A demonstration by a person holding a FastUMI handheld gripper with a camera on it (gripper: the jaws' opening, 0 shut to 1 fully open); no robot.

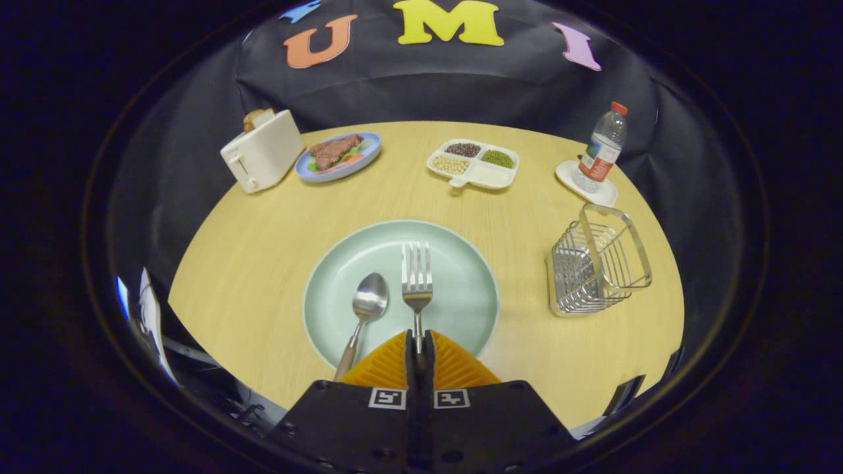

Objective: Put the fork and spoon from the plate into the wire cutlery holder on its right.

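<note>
A pale green plate (461, 263) lies on the round wooden table just ahead of my fingers. On it a metal fork (417, 280) points away from me, tines far, and its handle runs back between my fingers. My gripper (419, 337) is shut on that handle, both pads pressed against it. A metal spoon (367, 304) with a wooden-toned handle lies on the plate's left part, beside the fork, bowl up. The wire cutlery holder (596, 263) stands to the right of the plate, tilted in this view, with nothing visible inside.
Beyond the plate sit a white toaster (262, 158) with bread, a blue plate of food (339, 157), a divided white tray of beans (473, 163), and a water bottle (602, 148) on a white coaster behind the holder. Bare wood separates the plate from the holder.
</note>
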